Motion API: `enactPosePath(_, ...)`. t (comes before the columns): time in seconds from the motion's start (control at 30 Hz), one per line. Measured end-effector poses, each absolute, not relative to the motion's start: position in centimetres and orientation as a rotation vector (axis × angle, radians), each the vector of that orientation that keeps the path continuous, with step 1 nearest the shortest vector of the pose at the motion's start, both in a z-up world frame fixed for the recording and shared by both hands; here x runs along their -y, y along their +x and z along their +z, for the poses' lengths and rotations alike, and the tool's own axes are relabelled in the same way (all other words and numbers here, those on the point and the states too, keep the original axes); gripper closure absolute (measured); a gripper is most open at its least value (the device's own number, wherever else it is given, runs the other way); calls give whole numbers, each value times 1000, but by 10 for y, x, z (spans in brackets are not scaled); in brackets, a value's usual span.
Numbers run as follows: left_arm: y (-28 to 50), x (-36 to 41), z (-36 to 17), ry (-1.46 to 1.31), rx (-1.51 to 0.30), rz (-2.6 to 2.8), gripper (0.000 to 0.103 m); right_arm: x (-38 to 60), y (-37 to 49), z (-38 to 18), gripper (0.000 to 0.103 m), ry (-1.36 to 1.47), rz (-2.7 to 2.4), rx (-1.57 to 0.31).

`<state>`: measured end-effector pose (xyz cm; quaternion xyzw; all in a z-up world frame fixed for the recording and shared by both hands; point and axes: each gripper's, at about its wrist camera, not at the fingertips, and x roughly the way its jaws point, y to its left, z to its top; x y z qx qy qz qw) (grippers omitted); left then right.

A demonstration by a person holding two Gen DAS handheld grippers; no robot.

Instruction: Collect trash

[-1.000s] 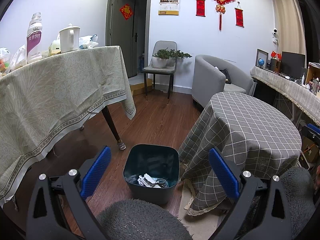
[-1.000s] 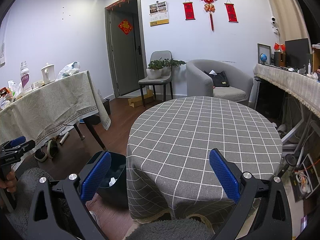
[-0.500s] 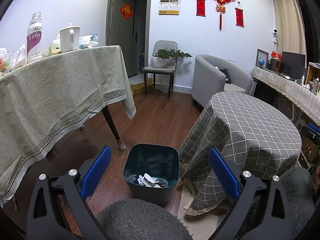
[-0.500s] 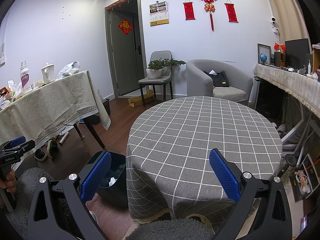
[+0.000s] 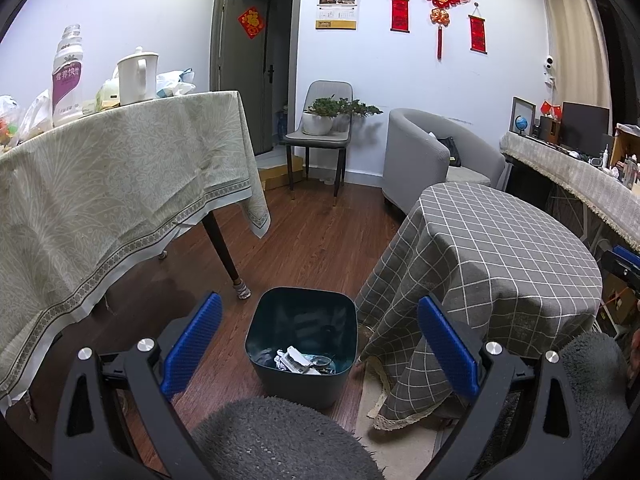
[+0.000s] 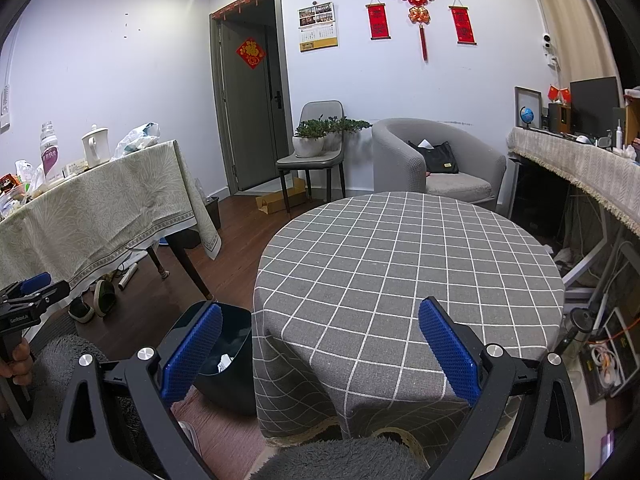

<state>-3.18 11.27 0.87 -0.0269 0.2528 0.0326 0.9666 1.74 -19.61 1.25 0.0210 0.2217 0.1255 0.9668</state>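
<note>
A dark bin point(image 5: 301, 344) stands on the wood floor beside the round table point(image 5: 496, 248). Crumpled white and clear trash point(image 5: 298, 360) lies at its bottom. My left gripper point(image 5: 318, 340) is open and empty, held above and in front of the bin. In the right wrist view the bin point(image 6: 228, 354) shows at the lower left with a white scrap inside. My right gripper point(image 6: 320, 348) is open and empty, held over the near edge of the round table's grey checked cloth point(image 6: 404, 264). The left gripper's body point(image 6: 24, 308) shows at the far left there.
A long table with a pale green cloth point(image 5: 104, 184) at the left carries a bottle point(image 5: 67, 76), a kettle point(image 5: 138, 74) and bags. A chair with a plant point(image 5: 320, 128), an armchair point(image 5: 432, 156) and a cluttered desk point(image 5: 576, 172) line the back and right. Slippers point(image 6: 94, 304) lie under the long table.
</note>
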Motion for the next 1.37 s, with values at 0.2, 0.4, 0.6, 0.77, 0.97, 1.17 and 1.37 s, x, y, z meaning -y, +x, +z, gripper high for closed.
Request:
enactPosePath(0.2, -34, -111, 8, -56, -510, 62, 3, 196, 17, 13, 4, 42, 254, -448)
enactPosePath(0.4, -33, -111, 9, -56, -512, 62, 3, 196, 18, 13, 4, 42, 254, -449)
enactPosePath(0.6, -34, -111, 8, -56, -511, 62, 3, 196, 18, 13, 4, 42, 254, -449)
enactPosePath(0.77, -34, -110, 8, -57, -511, 62, 4, 196, 18, 14, 4, 41, 254, -449)
enactPosePath(0.97, -34, -111, 9, -56, -510, 61, 4, 196, 18, 14, 4, 41, 254, -449)
enactPosePath(1.17, -33, -112, 10, -65, -519, 62, 4, 196, 18, 14, 4, 40, 254, -449)
enactPosePath(1.37, -31, -114, 11, -76, -529, 71, 4, 196, 18, 14, 4, 40, 254, -450)
